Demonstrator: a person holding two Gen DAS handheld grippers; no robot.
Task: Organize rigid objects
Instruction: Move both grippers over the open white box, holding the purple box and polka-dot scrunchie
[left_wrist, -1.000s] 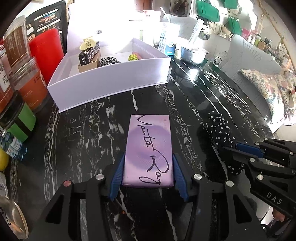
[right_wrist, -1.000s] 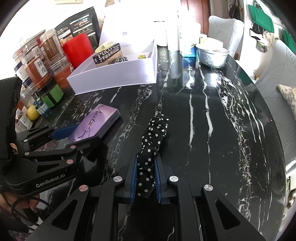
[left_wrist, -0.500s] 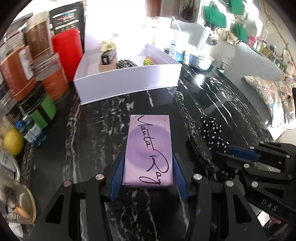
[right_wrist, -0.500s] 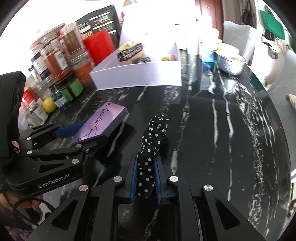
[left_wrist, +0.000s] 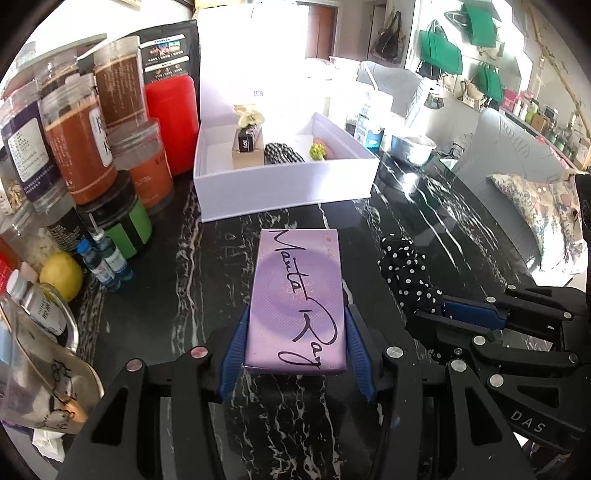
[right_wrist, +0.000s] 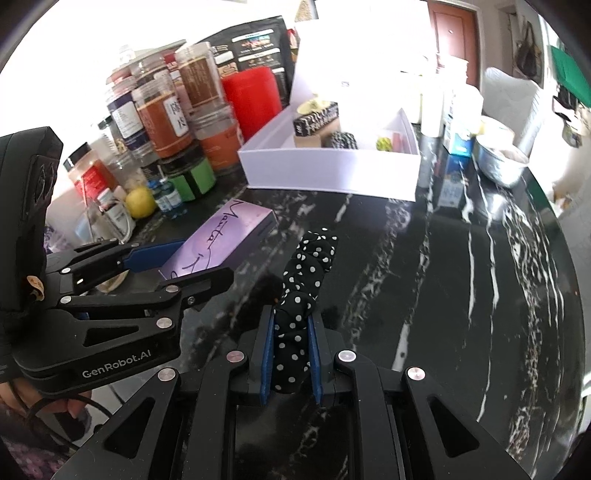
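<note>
Since a second ago we are seeing both grippers carried closer to the white box (left_wrist: 284, 192), which is sitting larger and nearer in both views than before; the jars at the left edge are also filling more of the picture.

We are holding the left gripper (left_wrist: 295, 350) clamped on the purple box (left_wrist: 299, 299), its blue pads pressing the two long sides near the box's near end. The box is sticking out forward from the jaws above the black marble table (left_wrist: 424, 206), its lid with black handwriting facing up. In the right wrist view we are seeing the same purple box (right_wrist: 221, 240) from the side, gripped by the left gripper (right_wrist: 177, 266).

We are keeping the right gripper (right_wrist: 291, 354) squeezed almost fully together on a black cloth with white dots (right_wrist: 299, 295), which is bunching up between the blue pads and reaching forward past them. From the left wrist view the dotted cloth (left_wrist: 406, 273) is showing just beside the purple box, to its right.

The white box is standing open at the far side of the table, its lid upright behind it. Inside we are seeing a small brown and black carton (left_wrist: 247, 147), another dotted bundle (left_wrist: 282, 153) and a small yellow-green thing (left_wrist: 317, 150). To its left a red canister (left_wrist: 170, 118), a stack of jars (left_wrist: 81, 147) and a lemon (left_wrist: 61, 275) are crowding together.
</note>
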